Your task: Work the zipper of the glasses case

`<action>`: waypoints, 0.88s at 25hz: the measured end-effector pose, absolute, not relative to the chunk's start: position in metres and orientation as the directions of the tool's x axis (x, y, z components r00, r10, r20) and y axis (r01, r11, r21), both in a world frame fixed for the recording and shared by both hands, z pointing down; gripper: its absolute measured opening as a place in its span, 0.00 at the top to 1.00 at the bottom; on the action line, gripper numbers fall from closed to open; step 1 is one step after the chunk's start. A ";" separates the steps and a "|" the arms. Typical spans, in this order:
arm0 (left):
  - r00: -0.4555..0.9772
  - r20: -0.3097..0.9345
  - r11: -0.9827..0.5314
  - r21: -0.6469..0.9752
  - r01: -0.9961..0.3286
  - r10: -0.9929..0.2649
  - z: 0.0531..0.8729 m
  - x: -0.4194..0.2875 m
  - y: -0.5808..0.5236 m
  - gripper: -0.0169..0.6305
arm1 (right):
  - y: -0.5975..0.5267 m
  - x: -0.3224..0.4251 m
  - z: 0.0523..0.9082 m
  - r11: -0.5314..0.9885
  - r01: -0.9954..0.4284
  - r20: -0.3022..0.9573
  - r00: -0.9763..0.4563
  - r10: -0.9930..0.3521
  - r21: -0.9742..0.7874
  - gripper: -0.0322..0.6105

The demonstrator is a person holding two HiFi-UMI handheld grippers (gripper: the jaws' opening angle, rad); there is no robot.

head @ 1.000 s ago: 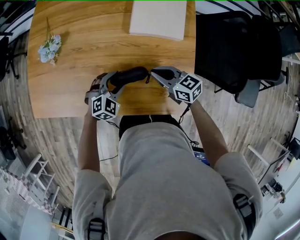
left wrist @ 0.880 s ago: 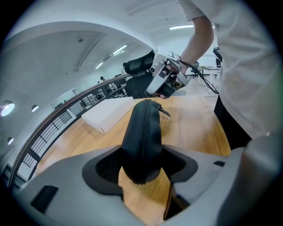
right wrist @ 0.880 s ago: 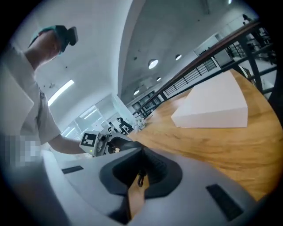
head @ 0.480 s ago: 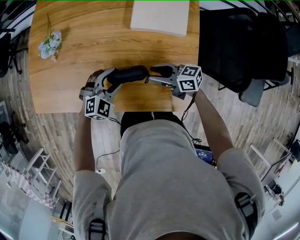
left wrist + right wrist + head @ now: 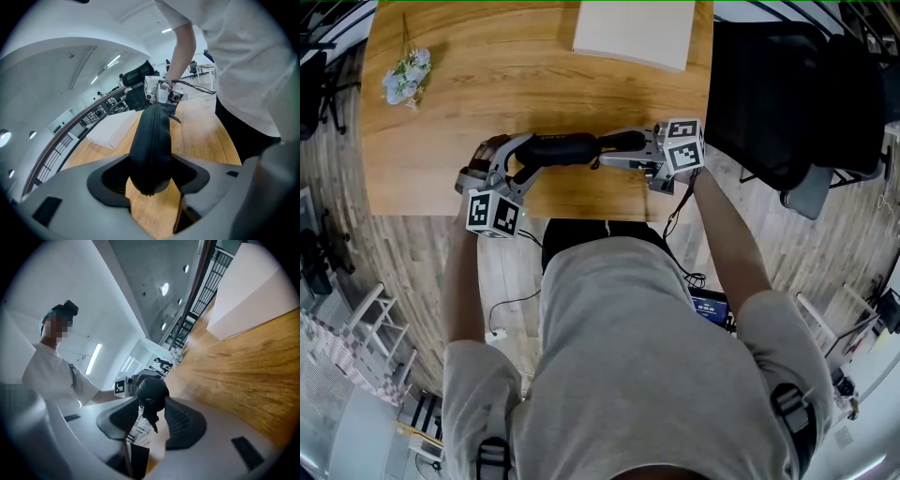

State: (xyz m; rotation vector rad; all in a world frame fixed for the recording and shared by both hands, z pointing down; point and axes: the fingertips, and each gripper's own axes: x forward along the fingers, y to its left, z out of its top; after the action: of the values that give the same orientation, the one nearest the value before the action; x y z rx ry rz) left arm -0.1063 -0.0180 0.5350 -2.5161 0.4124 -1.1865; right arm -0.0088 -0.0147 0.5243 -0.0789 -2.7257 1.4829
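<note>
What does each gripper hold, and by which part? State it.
The left gripper clamps one end of the glasses case. The right gripper has just been opening; the end with the zipper pull stands between its jaws, whether gripped cannot be told.

No words or numbers are showing clearly enough to read. The left cube point(image 5: 493, 214), on the left gripper point(image 5: 151, 164), and the right cube point(image 5: 682, 145), on the right gripper point(image 5: 151, 401), are showing only black and white square patterns, not letters.
</note>
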 end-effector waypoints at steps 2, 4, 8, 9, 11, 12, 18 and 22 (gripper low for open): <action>0.612 0.685 -0.904 -0.408 -0.128 -0.396 0.534 -0.108 -0.018 0.54 | -0.014 -0.008 0.522 0.543 0.032 0.004 -0.998 0.065 -0.839 0.71; 0.613 0.682 -0.903 -0.409 -0.133 -0.399 0.534 -0.110 -0.018 0.54 | -0.014 -0.007 0.521 0.542 0.037 -0.003 -0.998 0.063 -0.839 0.76; 0.603 0.688 -0.898 -0.423 -0.120 -0.404 0.538 -0.114 -0.020 0.54 | -0.013 -0.007 0.522 0.556 0.030 0.005 -0.998 0.061 -0.830 0.88; 0.603 0.688 -0.898 -0.425 -0.117 -0.404 0.538 -0.114 -0.020 0.54 | -0.013 -0.007 0.522 0.562 0.024 0.008 -0.998 0.055 -0.827 0.89; 0.604 0.687 -0.897 -0.427 -0.114 -0.404 0.537 -0.113 -0.019 0.54 | -0.012 -0.006 0.522 0.570 0.017 0.010 -0.999 0.043 -0.822 0.89; 0.605 0.686 -0.897 -0.428 -0.114 -0.405 0.537 -0.112 -0.019 0.54 | -0.012 -0.005 0.521 0.572 0.015 0.009 -0.999 0.039 -0.820 0.89; 0.580 0.707 -0.907 -0.392 -0.155 -0.404 0.544 -0.112 -0.020 0.54 | -0.021 -0.002 0.529 0.595 -0.083 0.077 -0.996 -0.036 -0.800 0.91; 0.541 0.735 -0.911 -0.357 -0.206 -0.410 0.557 -0.110 -0.021 0.54 | -0.026 0.000 0.538 0.605 -0.178 0.151 -0.984 -0.097 -0.776 0.91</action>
State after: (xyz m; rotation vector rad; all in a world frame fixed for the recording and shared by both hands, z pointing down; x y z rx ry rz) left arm -0.1102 -0.0209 0.5573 -2.5502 0.5187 -1.3055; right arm 0.0005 -0.0259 0.5377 0.2348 -2.7306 1.3350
